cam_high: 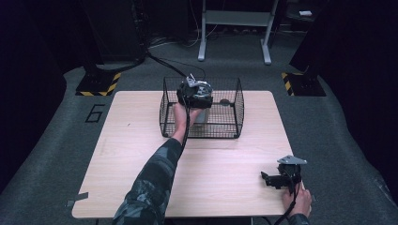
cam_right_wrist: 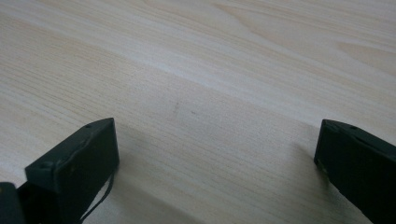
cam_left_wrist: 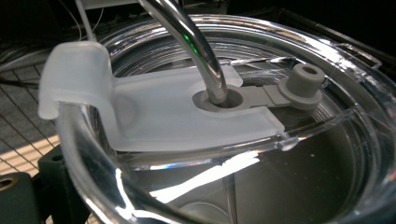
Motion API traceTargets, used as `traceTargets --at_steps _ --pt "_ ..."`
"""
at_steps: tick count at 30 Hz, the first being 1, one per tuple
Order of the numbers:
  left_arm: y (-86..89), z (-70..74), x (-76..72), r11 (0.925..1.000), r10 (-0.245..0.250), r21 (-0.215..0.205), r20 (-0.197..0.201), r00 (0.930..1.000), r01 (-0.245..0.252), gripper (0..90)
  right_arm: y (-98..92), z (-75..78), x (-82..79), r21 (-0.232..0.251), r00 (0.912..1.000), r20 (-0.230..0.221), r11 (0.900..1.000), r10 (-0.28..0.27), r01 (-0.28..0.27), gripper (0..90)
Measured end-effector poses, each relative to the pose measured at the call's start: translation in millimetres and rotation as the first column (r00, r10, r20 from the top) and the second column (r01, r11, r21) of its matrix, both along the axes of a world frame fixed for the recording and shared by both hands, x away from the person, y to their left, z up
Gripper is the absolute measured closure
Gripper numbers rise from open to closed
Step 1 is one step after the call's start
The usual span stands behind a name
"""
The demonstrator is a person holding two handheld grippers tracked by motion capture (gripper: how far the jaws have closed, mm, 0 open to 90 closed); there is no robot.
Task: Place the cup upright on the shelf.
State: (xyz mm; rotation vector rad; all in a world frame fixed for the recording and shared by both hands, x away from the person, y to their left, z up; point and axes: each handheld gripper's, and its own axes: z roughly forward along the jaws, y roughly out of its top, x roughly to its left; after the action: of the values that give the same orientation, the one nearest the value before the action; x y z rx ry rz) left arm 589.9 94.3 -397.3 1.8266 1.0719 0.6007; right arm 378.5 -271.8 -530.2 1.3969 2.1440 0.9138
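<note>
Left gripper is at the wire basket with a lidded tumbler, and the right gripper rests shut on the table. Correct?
Not quite. The right gripper is open: the right gripper view shows its jaws wide apart over bare table. The left gripper is at the wire basket with the tumbler.

A person's left arm stretches forward across the table, its hand raising the left gripper aloft, while the right hand rests near the table's near edge, its right gripper lying low, jaws spread wide apart.
</note>
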Motion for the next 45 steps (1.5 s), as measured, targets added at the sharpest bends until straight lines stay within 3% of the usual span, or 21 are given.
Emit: traceTargets --at_steps 7,20,26,35,43,45 --pt "0.8 -10.1 2.2 0.9994 0.034 0.000 -0.022 0.9992 -0.034 3.4 -0.3 0.0 0.0 -0.004 1.0000 0.000 1.000 0.004 -0.004 0.0" --pt "-2.3 -20.0 3.4 0.9969 0.079 -0.004 -0.026 0.9966 -0.079 3.4 -0.3 0.0 0.0 -0.004 1.0000 -0.001 1.000 0.003 -0.003 0.0" --pt "-3.7 -22.3 3.9 0.9968 0.079 0.015 -0.032 0.9963 -0.079 3.4 -0.3 0.0 0.0 -0.003 1.0000 0.000 1.000 0.003 -0.003 0.0" --pt "-3.9 -25.5 2.8 0.9965 0.084 0.007 -0.044 0.9955 -0.083 3.4 -0.2 0.0 -0.1 -0.003 1.0000 -0.001 1.000 0.003 -0.003 0.0" --pt "-2.2 -28.9 -8.2 0.9964 0.072 0.047 -0.026 0.9971 -0.071 3.4 -0.3 0.0 0.0 -0.005 1.0000 0.000 1.000 0.004 -0.004 0.0" --pt "-0.2 -31.0 -11.8 0.9969 0.071 0.034 -0.017 0.9973 -0.071 3.5 -0.3 0.0 0.0 -0.005 1.0000 0.000 1.000 0.003 -0.003 0.0"
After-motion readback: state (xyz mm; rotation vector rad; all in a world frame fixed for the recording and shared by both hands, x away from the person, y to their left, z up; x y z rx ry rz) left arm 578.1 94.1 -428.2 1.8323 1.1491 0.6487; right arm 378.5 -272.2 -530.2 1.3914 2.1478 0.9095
